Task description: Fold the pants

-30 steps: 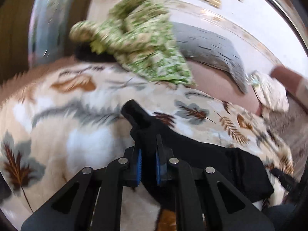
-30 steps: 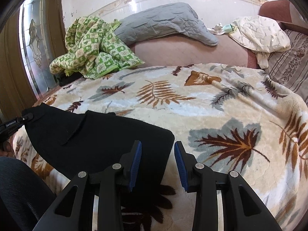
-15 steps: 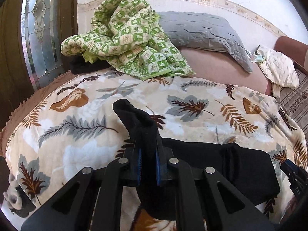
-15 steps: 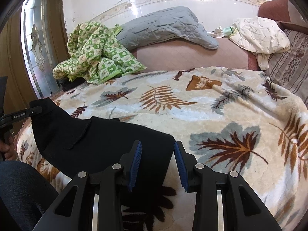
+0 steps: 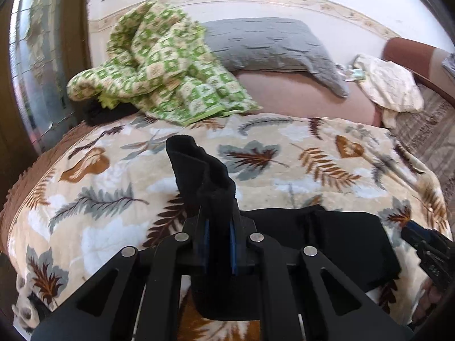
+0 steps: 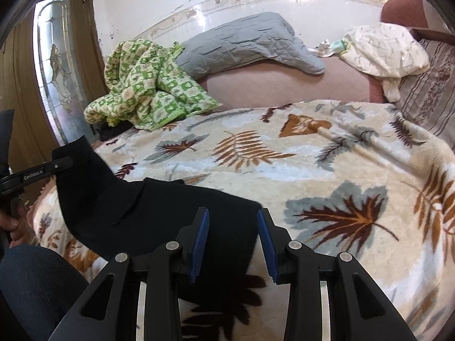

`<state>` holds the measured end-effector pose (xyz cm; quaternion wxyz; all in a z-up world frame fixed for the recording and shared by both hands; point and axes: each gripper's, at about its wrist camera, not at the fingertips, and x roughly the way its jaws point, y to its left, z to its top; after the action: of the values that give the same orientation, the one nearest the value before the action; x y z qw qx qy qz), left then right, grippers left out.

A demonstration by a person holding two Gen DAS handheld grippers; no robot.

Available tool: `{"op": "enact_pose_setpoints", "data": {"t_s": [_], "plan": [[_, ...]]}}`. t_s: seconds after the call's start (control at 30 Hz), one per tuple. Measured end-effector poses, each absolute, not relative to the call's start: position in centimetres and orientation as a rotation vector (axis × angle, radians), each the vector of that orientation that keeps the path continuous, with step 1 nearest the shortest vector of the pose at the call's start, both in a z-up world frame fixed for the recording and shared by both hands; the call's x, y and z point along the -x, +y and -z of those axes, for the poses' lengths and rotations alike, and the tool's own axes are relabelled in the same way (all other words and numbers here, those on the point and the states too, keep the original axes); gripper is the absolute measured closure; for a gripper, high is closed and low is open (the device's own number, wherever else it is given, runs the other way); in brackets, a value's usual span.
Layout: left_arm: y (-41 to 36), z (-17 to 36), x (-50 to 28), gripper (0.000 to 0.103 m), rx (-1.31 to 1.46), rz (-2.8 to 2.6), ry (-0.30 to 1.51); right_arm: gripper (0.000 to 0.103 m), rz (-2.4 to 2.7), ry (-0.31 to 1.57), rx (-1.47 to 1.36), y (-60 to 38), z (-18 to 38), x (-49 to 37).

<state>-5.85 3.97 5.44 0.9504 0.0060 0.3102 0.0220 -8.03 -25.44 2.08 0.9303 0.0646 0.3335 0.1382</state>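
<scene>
With the left gripper (image 5: 219, 238) clamped on a raised end of the black pants (image 6: 159, 216) near the leaf-print blanket's (image 6: 327, 170) front edge and the right gripper (image 6: 233, 241) parted, holding nothing, carry that end across squarely, keeping edges aligned.

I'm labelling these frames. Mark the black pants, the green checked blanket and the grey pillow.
black pants (image 6: 170, 216), right wrist view, flat middle of the cloth.
green checked blanket (image 5: 167, 76), left wrist view, middle of the heap.
grey pillow (image 6: 241, 48), right wrist view, centre of its quilted face.
</scene>
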Motion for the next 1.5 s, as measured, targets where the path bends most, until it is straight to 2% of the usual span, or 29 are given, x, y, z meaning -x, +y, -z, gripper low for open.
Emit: {"op": "enact_pose_setpoints", "data": {"t_s": [0.17,0.3,0.43,0.77,1.17,1.23,1.3,1.5], "plan": [[1.4,-6.8,7.5,0.095,-0.040,0.198,0.564,0.067,-0.283,0.681,-0.190,-25.8,-2.2,7.9],[-0.8,-6.6,7.8,0.095,-0.083,0.319,0.579,0.067,-0.252,0.692,-0.189,-26.1,-2.2,7.7],[-2.7,-5.7,6.7,0.095,-0.047,0.417,0.650,0.067,-0.186,0.715,-0.141,-27.1,-1.9,7.7],[-11.8,-4.3,5.9,0.095,-0.193,0.704,0.781,0.067,-0.091,0.731,-0.312,-31.3,-1.5,7.6],[-14.8,0.3,4.0,0.094,-0.210,0.796,0.948,0.067,-0.071,0.749,-0.302,-31.7,-1.3,7.8],[-14.2,0.2,3.8,0.084,-0.155,0.842,0.958,0.067,-0.062,0.747,-0.290,-31.7,-1.4,7.8],[-13.3,-0.6,3.9,0.066,-0.085,0.908,0.957,0.067,-0.058,0.743,-0.280,-31.6,-1.5,7.8],[-5.7,-4.3,6.2,0.056,0.013,0.869,0.787,0.066,-0.108,0.673,-0.238,-30.7,-2.9,8.4]]}}
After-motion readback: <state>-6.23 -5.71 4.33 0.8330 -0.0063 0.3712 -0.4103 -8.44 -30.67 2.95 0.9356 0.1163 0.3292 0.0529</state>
